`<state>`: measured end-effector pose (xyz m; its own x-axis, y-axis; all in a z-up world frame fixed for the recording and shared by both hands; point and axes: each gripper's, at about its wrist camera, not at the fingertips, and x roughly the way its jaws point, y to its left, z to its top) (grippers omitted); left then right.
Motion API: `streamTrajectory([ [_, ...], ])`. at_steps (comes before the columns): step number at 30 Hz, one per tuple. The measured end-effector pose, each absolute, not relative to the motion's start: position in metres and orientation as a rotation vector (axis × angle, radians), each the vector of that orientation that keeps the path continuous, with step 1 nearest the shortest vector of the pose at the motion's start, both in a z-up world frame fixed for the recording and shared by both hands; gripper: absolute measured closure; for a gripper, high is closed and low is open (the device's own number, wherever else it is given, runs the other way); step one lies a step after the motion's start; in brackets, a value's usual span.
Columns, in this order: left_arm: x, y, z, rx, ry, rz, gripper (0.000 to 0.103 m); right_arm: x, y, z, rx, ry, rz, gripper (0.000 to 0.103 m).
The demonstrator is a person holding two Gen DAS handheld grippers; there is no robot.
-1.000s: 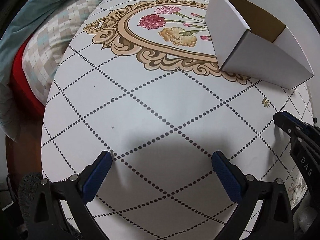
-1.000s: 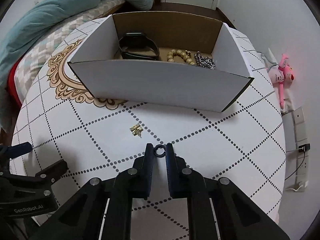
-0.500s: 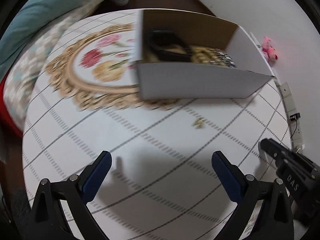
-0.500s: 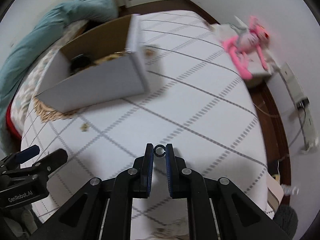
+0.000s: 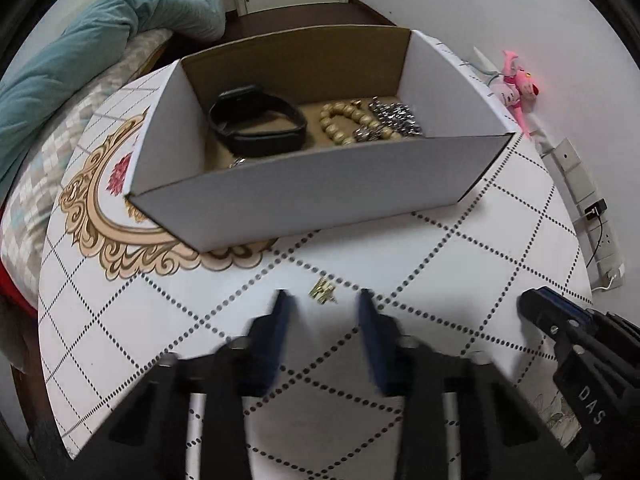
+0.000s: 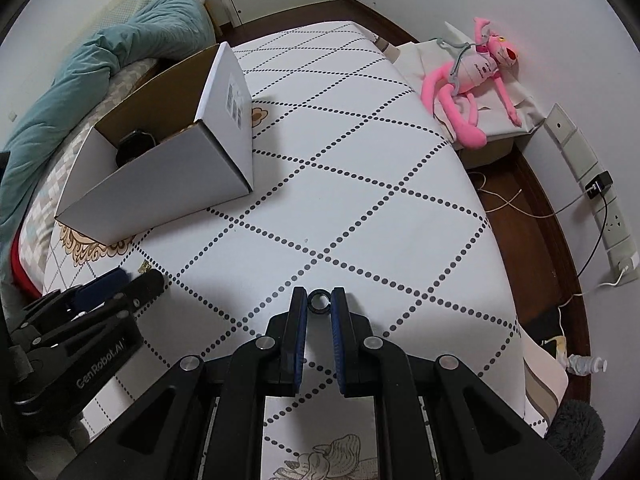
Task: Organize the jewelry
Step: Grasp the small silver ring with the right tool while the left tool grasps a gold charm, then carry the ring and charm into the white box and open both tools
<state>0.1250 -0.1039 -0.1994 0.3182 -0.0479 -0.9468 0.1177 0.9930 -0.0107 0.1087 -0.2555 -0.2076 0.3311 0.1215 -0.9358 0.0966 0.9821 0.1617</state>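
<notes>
Left gripper low over the table, aimed at the cardboard box, jaws apart and motion-blurred, straddling a small gold earring without touching it. Earring flat on the tablecloth just in front of the box's near white wall, between that wall and the blue fingertips. Right gripper off to the right of the box, held above the cloth and pointing across the table's dotted diamond pattern, jaws drawn together and clamped on a small black ring pinched upright at the very tips. In the right wrist view, left gripper seen at the lower left, near the front corner of the box, with a glint of gold just past its tips.

Box open-topped, white outside, brown inside, sitting partly on the gold scroll border printed on the cloth. Inside the box: a black smartwatch with looped strap toward its left half, a wooden bead bracelet right of the watch, a silver chain heaped against the beads at the right wall, and a small metallic piece near the front wall, too hidden to identify.

Beyond the table to the right of the box, a pink plush toy.
</notes>
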Motion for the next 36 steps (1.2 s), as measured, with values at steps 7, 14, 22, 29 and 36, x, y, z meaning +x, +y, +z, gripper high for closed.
streamTrajectory([
  [7, 0.140, -0.115, -0.200, 0.062, 1.238, -0.121, 0.099, 0.109, -0.257, -0.207, 0.210, 1.237, 0.024, 0.090],
  [14, 0.126, -0.105, -0.193, 0.040, 1.221, -0.132, 0.100, 0.104, -0.255, -0.205, 0.216, 1.235, 0.043, 0.090],
  [22, 0.100, -0.089, -0.167, -0.002, 1.179, -0.162, 0.100, 0.099, -0.249, -0.185, 0.214, 1.202, 0.082, 0.091],
  [29, 0.085, -0.056, -0.130, -0.068, 1.127, -0.159, 0.100, 0.095, -0.247, -0.164, 0.224, 1.165, 0.109, 0.091],
  [36, 0.101, -0.030, -0.084, -0.147, 1.051, -0.157, 0.100, 0.109, -0.238, -0.123, 0.260, 1.092, 0.168, 0.091],
])
